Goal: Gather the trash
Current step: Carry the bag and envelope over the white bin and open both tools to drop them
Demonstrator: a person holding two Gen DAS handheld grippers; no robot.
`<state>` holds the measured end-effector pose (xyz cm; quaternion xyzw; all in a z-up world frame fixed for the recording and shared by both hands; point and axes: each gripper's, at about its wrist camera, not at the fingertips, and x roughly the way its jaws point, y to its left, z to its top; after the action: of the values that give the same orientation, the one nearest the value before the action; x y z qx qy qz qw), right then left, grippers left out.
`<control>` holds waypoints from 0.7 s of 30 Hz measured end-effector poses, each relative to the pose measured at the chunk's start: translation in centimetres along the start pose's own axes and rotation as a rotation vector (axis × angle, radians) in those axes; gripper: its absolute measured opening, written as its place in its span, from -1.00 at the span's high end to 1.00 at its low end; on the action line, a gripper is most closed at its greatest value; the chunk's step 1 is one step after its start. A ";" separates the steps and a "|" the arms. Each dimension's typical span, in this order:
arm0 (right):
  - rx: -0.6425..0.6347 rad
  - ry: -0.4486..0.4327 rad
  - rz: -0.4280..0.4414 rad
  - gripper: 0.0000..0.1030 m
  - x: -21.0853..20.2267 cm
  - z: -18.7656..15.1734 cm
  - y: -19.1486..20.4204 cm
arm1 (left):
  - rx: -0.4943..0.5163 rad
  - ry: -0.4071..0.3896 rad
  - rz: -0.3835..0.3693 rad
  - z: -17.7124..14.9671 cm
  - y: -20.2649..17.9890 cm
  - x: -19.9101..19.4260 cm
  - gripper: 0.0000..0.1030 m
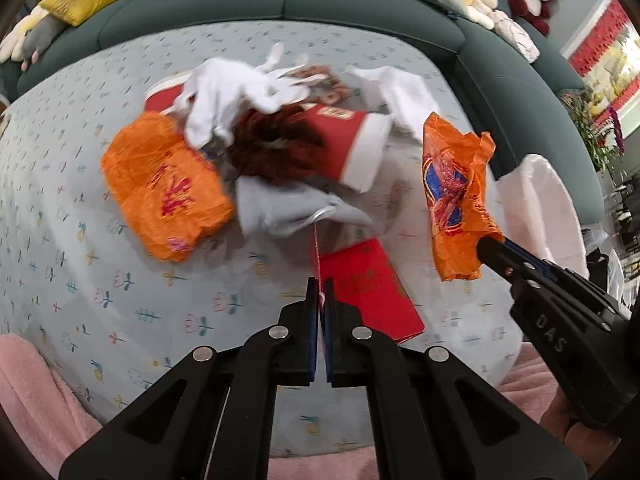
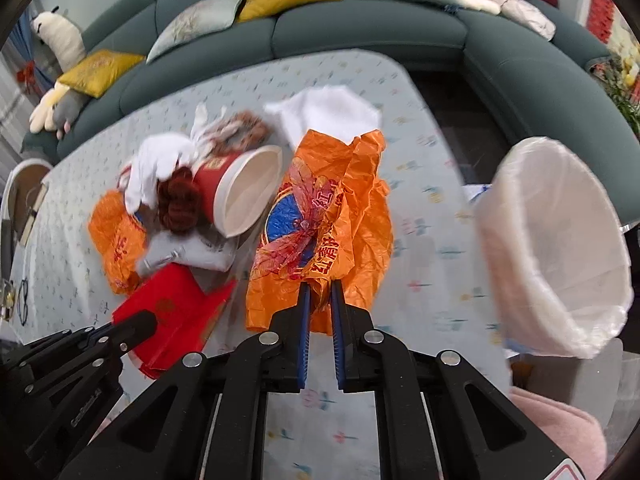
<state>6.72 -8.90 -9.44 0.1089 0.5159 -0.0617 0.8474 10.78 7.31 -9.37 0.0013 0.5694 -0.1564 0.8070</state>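
Right gripper (image 2: 320, 286) clamped on a crumpled orange plastic bag (image 2: 320, 224), jaws nearly together with the plastic bunched between them; bag lifted clear of the table (image 2: 360, 76), hanging between the pile and the right edge. Same bag (image 1: 456, 200) seen from the left wrist, pinched at its lower corner by the right gripper (image 1: 490, 246).

Left gripper (image 1: 319, 286) closed almost fully on a thin red string (image 1: 317, 248), string running up toward a grey cloth (image 1: 288, 208). Left gripper (image 2: 140, 322) visible low at the left of the right wrist view, above a red folder (image 2: 176, 312).

Near the middle of the table: second orange bag (image 1: 164, 184), red paper cup (image 2: 240, 192) tipped on its side, white gloves (image 1: 224, 96), dark red fluffy thing (image 1: 272, 144), white tissue (image 2: 328, 112).

Beyond the right edge of the table: bin lined with a white bag (image 2: 560, 240), tilted mouth facing the table. Green sofa (image 2: 360, 28) with cushions along the far edge.
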 end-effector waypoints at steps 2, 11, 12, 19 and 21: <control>0.008 -0.028 -0.007 0.82 -1.1 0.5 -1.0 | 0.013 -0.011 -0.011 0.1 -1.2 -0.5 0.96; 0.089 -0.118 -0.019 0.82 -5.7 0.4 -6.6 | 0.107 -0.057 -0.057 0.4 -7.8 -2.8 0.98; 0.095 -0.127 -0.023 0.82 -6.1 0.3 -7.1 | 0.118 -0.062 -0.062 0.5 -8.7 -3.0 0.98; 0.163 -0.179 -0.074 0.82 -8.5 -0.6 -12.3 | 0.178 -0.095 -0.104 1.6 -14.0 -4.1 0.97; 0.191 -0.188 -0.091 0.82 -9.0 -0.9 -14.2 | 0.206 -0.105 -0.118 2.0 -16.0 -4.3 0.98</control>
<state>-1.29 -22.48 -3.61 0.1593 0.4305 -0.1589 0.8741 7.29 -7.20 -1.88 0.0426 0.5066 -0.2610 0.8206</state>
